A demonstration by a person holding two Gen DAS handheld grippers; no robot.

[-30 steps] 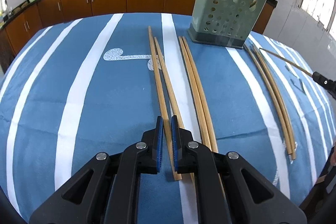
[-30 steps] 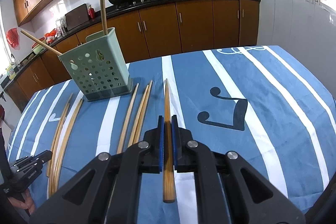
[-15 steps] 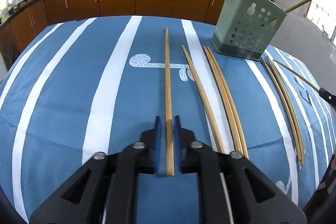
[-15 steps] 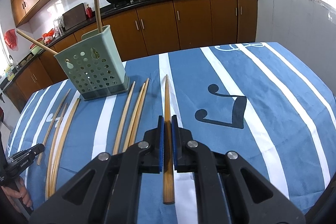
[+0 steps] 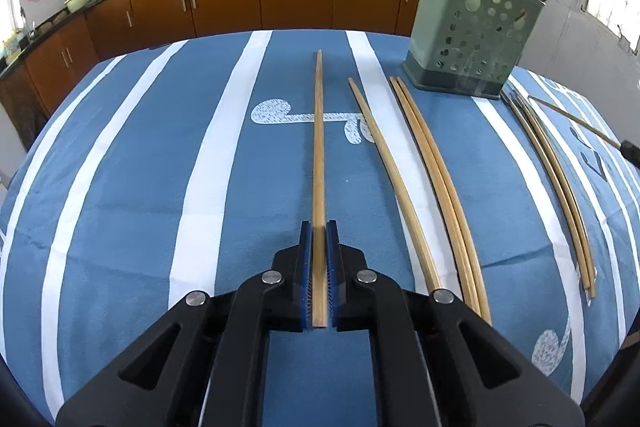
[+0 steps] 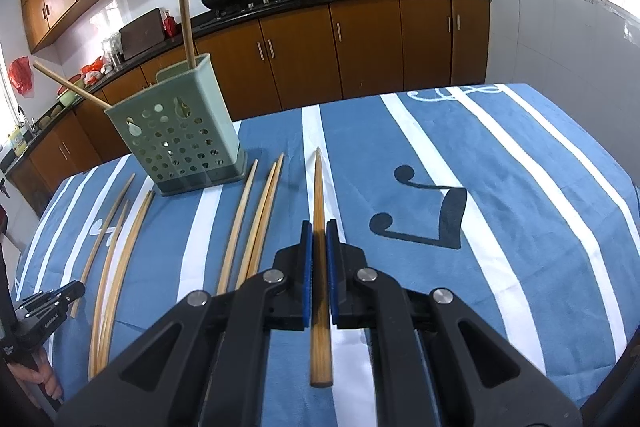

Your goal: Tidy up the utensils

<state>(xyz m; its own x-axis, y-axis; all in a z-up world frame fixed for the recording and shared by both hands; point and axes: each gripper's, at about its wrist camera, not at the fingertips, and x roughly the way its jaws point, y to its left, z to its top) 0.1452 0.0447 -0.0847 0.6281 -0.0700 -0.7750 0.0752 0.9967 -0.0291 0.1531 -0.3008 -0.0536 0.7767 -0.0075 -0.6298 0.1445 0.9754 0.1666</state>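
holding one chopstick in each gripper right now. left gripper (image 5: 319, 227) is clamping a chopstick (image 5: 319, 147) near its thick end, pads closed on the wood; its jaws have just been closing, with that stick between them. the shaft is pointing away toward the far edge of the blue striped tablecloth (image 5: 140, 187). right gripper (image 6: 319, 227) is pinching its own stick (image 6: 318, 195) tight, butt end sticking out toward the camera, tip pointing far.

the green perforated holder (image 5: 468, 39) is sitting far right in the left wrist view and far left in the right wrist view, with two sticks already leaning in it. five loose chopsticks (image 5: 436, 167) are lying on the cloth between the two grippers.

judging the step as carry and drop into the holder. doing it well is probably meaning: lifting clear of the cloth before swinging across, so the tip isn't dragging or catching the loose sticks. tipping the stick to point down over the open top, not the holed wall. going one gripper at a time, since both are converging on the same opening. avoiding the sticks already leaning inside. releasing only once the tip is well inside.
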